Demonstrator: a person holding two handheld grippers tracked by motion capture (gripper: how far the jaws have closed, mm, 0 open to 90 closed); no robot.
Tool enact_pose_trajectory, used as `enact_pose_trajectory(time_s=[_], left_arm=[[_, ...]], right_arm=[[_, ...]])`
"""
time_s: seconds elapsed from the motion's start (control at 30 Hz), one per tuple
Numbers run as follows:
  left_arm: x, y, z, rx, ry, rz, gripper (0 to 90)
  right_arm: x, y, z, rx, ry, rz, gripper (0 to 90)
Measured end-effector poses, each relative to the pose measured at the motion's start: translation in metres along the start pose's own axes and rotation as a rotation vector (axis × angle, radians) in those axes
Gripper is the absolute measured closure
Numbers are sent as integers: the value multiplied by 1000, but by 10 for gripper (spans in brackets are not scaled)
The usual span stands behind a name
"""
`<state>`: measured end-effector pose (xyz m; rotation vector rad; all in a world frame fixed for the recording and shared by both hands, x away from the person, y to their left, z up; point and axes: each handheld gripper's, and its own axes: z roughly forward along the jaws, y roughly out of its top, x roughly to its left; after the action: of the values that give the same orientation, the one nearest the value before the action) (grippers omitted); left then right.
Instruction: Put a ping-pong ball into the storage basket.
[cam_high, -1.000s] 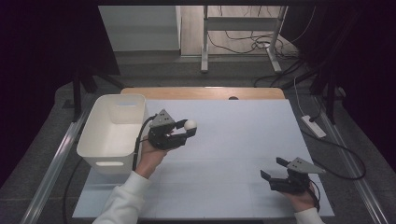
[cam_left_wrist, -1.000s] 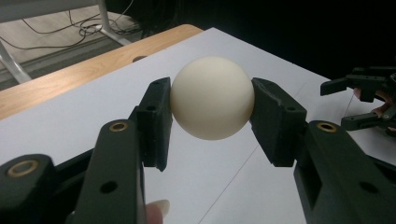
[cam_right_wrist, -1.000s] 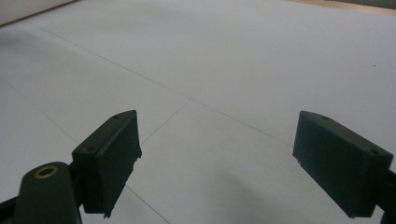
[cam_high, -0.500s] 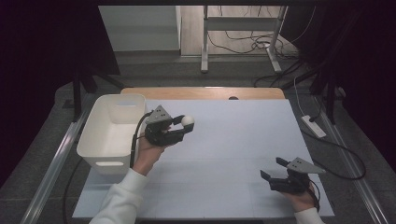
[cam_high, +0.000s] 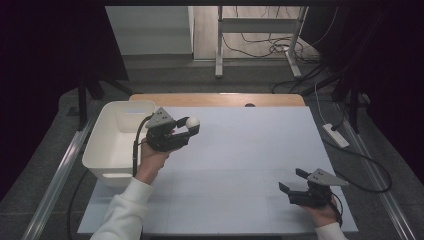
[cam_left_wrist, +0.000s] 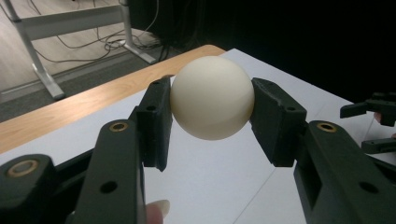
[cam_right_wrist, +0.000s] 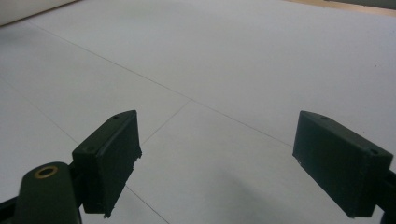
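A cream-white ball (cam_left_wrist: 212, 97) sits clamped between the two black pads of my left gripper (cam_left_wrist: 211, 119). From above, that ball (cam_high: 192, 122) is held over the white table, just right of the white bin (cam_high: 116, 141), with my left gripper (cam_high: 187, 131) shut on it. My right gripper (cam_high: 293, 180) rests low near the table's front right, jaws spread wide. In the right gripper view its pads (cam_right_wrist: 110, 158) stand far apart with nothing but bare white table between them.
The white bin stands at the table's left edge. A wooden strip (cam_high: 217, 99) runs along the table's far edge. The right gripper (cam_left_wrist: 373, 122) shows far off in the left gripper view. Beyond the table are a metal stand (cam_high: 260, 30), cables and a power strip (cam_high: 335, 135).
My left hand has carried the ball a little left and toward the far side, closer to the bin. The right gripper has stayed put.
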<state>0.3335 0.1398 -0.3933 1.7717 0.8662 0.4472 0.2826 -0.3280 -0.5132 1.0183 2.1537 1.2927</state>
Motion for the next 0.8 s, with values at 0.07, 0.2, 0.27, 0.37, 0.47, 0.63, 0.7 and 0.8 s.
enact_pose_trajectory(time_s=[0.07,0.2,0.27,0.37,0.47,0.63,0.7,0.8], left_arm=[[2,1,-2,-3,6,0,506],[6,3,-7,-8,21,-2,506],[8,3,-9,-10,28,-5,506],[10,3,-12,-11,37,-9,506],[13,3,-15,-12,49,-12,506],[18,5,-21,-15,70,-16,506],[20,6,-22,-16,75,-18,506],[24,6,-24,-14,89,-21,506]], right_arm=[[0,0,0,0,0,0,151],[0,0,0,0,-1,0,151],[0,0,0,1,-1,-1,151],[0,0,0,-1,-1,2,151],[0,0,0,2,-2,-1,151],[0,0,0,1,-2,-1,151],[0,0,0,2,-2,0,151],[0,0,0,-1,-2,0,151]])
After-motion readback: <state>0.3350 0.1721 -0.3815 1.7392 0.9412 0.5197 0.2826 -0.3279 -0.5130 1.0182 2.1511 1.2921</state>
